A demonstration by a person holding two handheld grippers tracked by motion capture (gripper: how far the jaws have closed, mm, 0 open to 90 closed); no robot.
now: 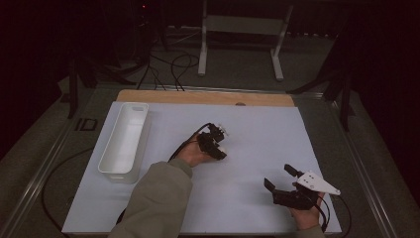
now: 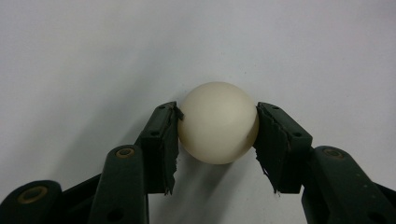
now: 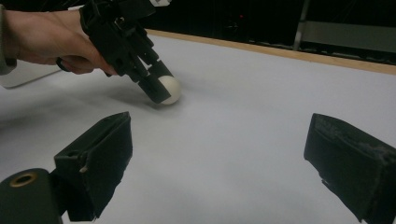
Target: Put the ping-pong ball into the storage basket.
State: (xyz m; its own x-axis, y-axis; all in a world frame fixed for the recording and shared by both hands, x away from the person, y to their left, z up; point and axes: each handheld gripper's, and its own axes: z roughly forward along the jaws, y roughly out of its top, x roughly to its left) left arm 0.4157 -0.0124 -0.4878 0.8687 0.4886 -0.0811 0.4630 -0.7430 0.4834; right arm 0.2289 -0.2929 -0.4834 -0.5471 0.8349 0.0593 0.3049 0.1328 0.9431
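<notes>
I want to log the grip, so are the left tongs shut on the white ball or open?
Shut on it: in the left gripper view both pads press the sides of the white ball.

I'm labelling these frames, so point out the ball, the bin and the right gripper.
ball [image 2: 218, 122]: left gripper view, its front face.
bin [image 1: 110, 165]: high view, its near rim.
right gripper [image 1: 280, 178]: high view, midway between its fingertips.
</notes>
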